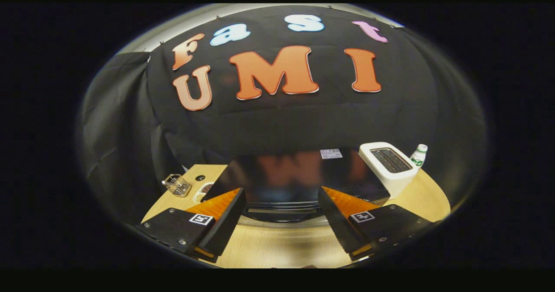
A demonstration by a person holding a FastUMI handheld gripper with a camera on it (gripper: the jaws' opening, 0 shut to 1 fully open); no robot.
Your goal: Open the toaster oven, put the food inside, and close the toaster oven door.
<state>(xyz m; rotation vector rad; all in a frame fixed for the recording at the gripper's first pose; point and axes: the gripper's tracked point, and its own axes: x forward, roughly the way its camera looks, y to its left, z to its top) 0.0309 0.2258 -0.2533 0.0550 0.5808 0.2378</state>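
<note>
gripper [282,216]: fingers spread, nothing between them
toaster oven [295,175]: just ahead of fingers, door shut
handling: looks rigid, glossy, maybe slippery; grab door's top edge
food [203,192]: plate left of oven, likely light

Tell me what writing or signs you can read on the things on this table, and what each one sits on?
Nothing here can be read out.
Toaster oven: a pale sticker on its top, print too small and blurred.
Bottle behind the white toaster: a green and white label, blurred.
Gripper, fingers open just ahead of the oven door: a square black-and-white marker on each finger mount, a pattern and no word.
</note>
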